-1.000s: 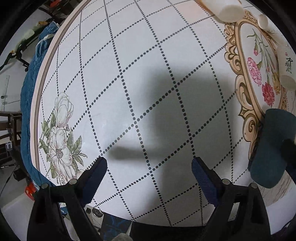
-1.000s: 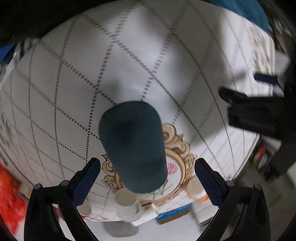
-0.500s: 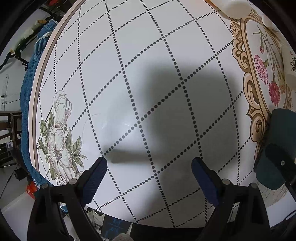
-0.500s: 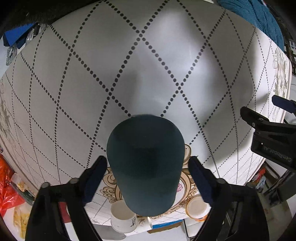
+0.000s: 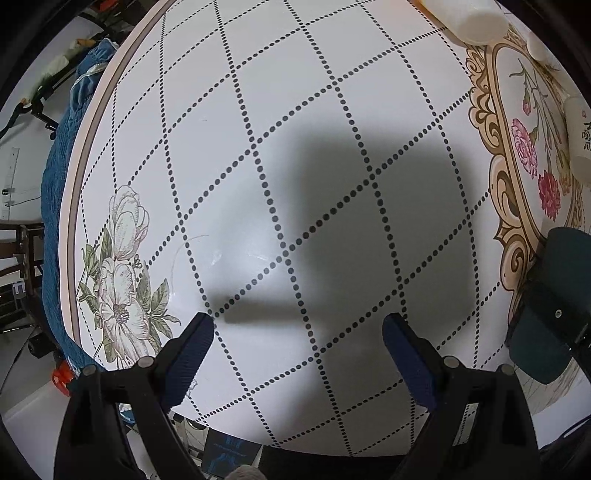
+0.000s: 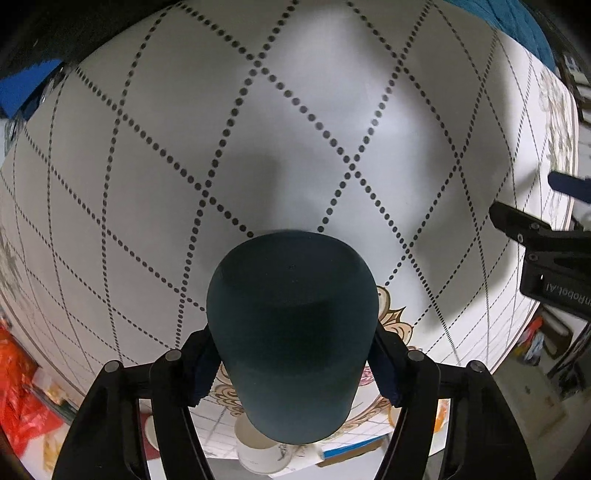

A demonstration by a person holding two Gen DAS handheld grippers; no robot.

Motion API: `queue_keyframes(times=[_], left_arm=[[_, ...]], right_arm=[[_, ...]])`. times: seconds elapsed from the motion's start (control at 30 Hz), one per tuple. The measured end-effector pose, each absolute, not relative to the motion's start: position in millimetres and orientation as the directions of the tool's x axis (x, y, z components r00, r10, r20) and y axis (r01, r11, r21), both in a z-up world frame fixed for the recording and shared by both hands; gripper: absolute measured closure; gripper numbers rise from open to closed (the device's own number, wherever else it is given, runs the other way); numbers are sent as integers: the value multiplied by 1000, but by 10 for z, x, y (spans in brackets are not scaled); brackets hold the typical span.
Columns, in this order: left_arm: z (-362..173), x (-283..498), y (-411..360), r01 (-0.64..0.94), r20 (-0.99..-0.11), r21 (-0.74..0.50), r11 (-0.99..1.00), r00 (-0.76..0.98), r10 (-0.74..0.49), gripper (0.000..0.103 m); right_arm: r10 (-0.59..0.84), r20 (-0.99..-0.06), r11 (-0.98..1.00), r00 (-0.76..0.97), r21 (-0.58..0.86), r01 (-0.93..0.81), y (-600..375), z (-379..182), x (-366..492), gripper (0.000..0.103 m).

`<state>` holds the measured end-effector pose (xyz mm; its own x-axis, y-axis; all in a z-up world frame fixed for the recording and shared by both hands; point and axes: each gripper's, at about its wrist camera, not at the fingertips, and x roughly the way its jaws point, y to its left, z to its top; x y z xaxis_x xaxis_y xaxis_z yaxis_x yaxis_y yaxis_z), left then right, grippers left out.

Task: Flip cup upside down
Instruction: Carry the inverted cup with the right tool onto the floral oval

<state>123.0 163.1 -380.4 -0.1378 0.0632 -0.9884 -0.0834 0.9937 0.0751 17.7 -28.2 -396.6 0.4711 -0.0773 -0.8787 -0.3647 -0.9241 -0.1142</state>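
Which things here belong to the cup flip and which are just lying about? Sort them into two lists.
For the job:
- dark cup
- right gripper, shut on the cup's sides
- left gripper, open over the table, holding nothing

Lying about:
- white cups by the gold frame
- white cup below the dark cup
- red bag
- blue cloth

The counter (image 5: 332, 110) is white with a black dotted diamond lattice, a pale green-leaved flower print at nine o'clock and a gold-scrolled medallion of pink flowers at three o'clock, while the cup (image 6: 291, 332) is dark teal and the black tongs (image 5: 299, 332) carry navy pads (image 5: 192, 350).
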Motion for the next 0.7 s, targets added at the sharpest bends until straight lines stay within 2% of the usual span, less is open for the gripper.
queue_keyframes(times=[0.3, 0.53, 0.7], left_arm=[[-3741, 1223, 1818, -93, -989, 80, 992, -131, 68, 10], [-3697, 1266, 1933, -93, -990, 83, 992, -118, 72, 10], [-3647, 1321, 1916, -74, -991, 88, 993, -105, 80, 10]], right_arm=[[-189, -899, -719, 395, -147, -679, 232, -3926, 374, 32], [-292, -924, -339, 248, -143, -930, 435, -3831, 843, 32], [-318, -938, -62, 136, -122, -991, 407, -3757, 1153, 32]])
